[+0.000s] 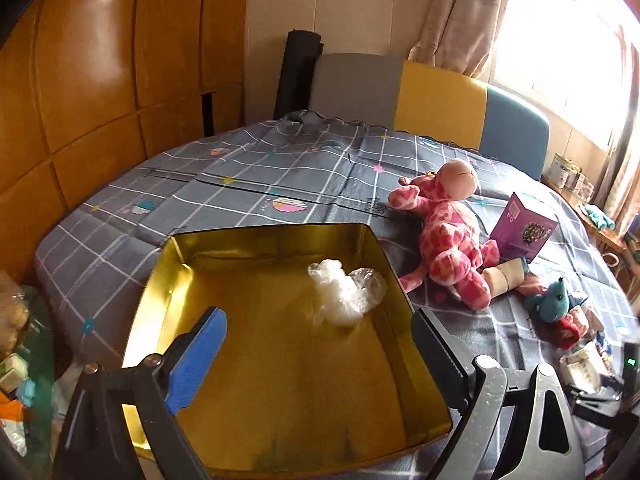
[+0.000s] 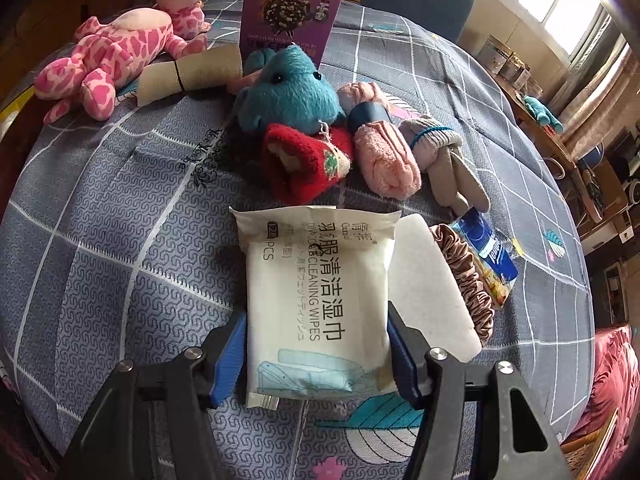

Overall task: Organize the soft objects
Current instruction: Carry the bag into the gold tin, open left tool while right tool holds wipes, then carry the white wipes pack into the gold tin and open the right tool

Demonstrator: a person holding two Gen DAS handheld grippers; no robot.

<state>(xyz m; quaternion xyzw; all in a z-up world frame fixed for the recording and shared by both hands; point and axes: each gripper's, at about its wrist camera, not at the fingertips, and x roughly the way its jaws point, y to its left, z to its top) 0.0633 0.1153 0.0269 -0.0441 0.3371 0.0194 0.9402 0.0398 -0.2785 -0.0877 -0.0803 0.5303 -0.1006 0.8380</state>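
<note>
My right gripper [image 2: 318, 354] straddles the wipes pack [image 2: 316, 300] on the bench [image 2: 120, 220]; pack's long axis runs along the jaws, blue pads at both side edges, apparently gripping. My left gripper [image 1: 320, 344] hangs wide open, empty, over the gold tin [image 1: 280, 380].

I'm seeing daylight blowing out the window [image 1: 568, 52] at upper right; glare is streaking the wooden wardrobe [image 1: 92, 52], and fisheye bending is darkening every corner.

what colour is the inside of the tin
Shiny gold inside the tin, clearest in the left wrist view.
</note>
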